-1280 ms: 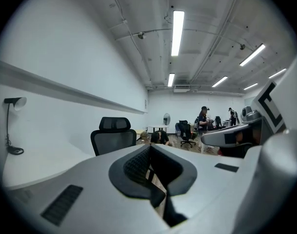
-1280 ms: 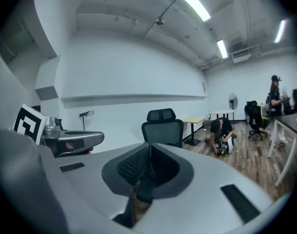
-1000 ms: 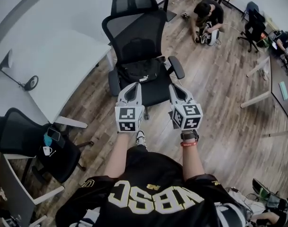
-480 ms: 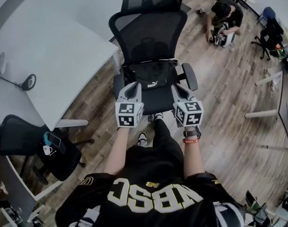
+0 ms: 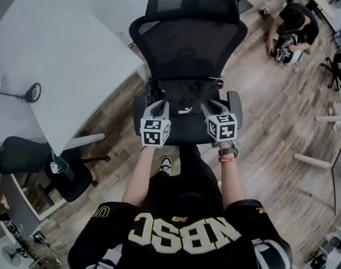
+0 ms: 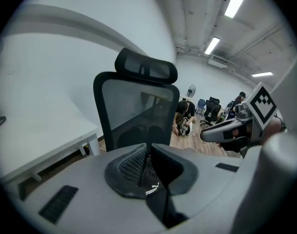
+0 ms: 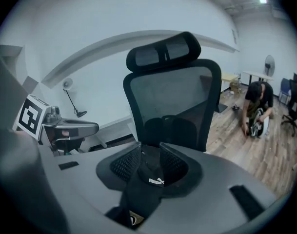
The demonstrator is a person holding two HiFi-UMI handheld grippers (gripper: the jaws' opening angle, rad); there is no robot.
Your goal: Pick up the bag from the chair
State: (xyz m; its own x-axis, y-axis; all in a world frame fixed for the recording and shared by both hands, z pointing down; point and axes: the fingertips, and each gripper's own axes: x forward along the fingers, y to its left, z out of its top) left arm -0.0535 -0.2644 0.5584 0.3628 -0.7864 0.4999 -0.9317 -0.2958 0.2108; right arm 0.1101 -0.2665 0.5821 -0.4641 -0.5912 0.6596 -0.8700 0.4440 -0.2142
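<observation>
A black bag (image 5: 184,96) with a white logo lies on the seat of a black mesh office chair (image 5: 187,43). Both grippers hover over the seat's front edge, just short of the bag. My left gripper (image 5: 158,103) points at the bag's left part, my right gripper (image 5: 211,104) at its right part. In the left gripper view the bag (image 6: 150,191) shows through the narrow gap of the left gripper (image 6: 148,147). In the right gripper view the bag (image 7: 153,179) lies beyond the parted pads of the right gripper (image 7: 150,145). Neither gripper holds anything.
A white desk (image 5: 58,55) with a desk lamp (image 5: 22,91) stands to the chair's left. A second dark chair (image 5: 24,156) sits at lower left. A person (image 5: 296,18) crouches on the wood floor at the far right. The chair's armrests (image 5: 234,106) flank both grippers.
The person has stepped toward the chair. Both grippers went from in front of the seat to over its front edge, close to the bag. Jaws look unchanged.
</observation>
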